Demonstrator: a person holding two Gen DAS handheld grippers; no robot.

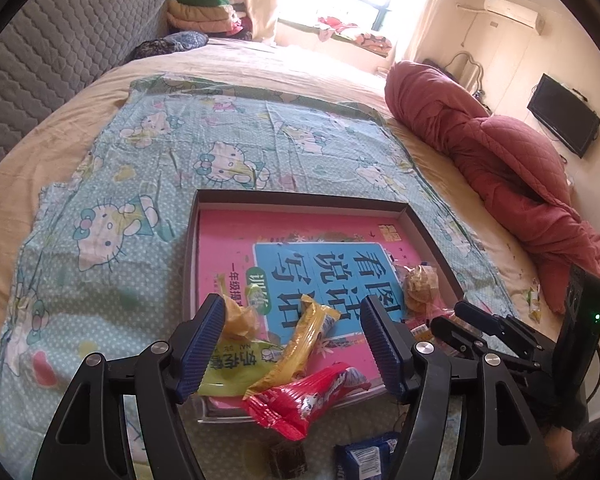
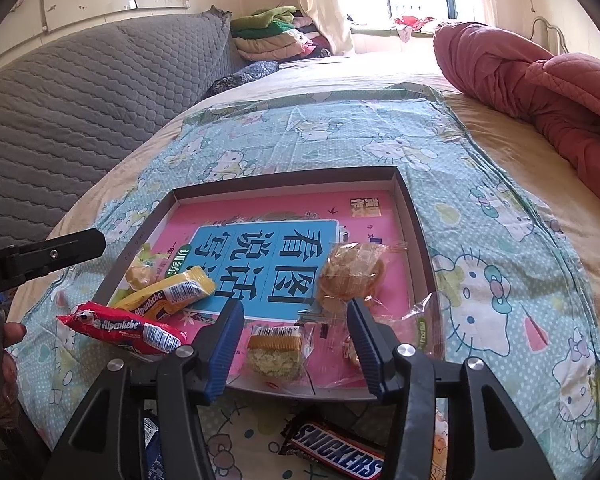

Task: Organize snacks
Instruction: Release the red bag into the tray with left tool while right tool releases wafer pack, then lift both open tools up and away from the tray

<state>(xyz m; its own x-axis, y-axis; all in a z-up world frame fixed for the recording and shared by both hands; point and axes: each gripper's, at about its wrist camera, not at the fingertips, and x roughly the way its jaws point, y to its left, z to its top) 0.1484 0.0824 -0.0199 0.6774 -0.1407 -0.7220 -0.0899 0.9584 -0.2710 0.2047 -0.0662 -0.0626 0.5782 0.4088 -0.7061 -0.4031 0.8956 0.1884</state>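
With both the left gripper (image 1: pixel 292 344) and the right gripper (image 2: pixel 296 344) spread apart and empty, the red crinkly Alpenliebe candy packet (image 2: pixel 128 330) overhanging the shallow dark cardboard tray's (image 2: pixel 414 220) rim looked liable to slide off if nudged.

Between my left tongs (image 1: pixel 292 344), the red Alpenliebe wrapper (image 1: pixel 300 400) is glossy crinkled plastic film, and so is the yellow Alpenliebe wrapper (image 1: pixel 300 344) just ahead of it. My finger pads (image 1: pixel 204 348) are ribbed blue rubber-like plastic on matt black plastic arms with shiny metal screw heads.

Ahead of my right tongs (image 2: pixel 296 344), the biscuit pack (image 2: pixel 348 276) wears clear, shiny film. The box tray (image 2: pixel 412 216) looks like matt grey cardboard, and the pink book cover (image 2: pixel 260 248) inside it is smooth coated paper with a slight sheen. Below the right tongs, the Snickers bar (image 2: pixel 336 452) has a glossy brown wrapper. The Hello Kitty sheet (image 2: pixel 500 280) underneath is thin, wrinkled cloth; the red quilt (image 2: pixel 540 88) far to the right is stitched, padded fabric.
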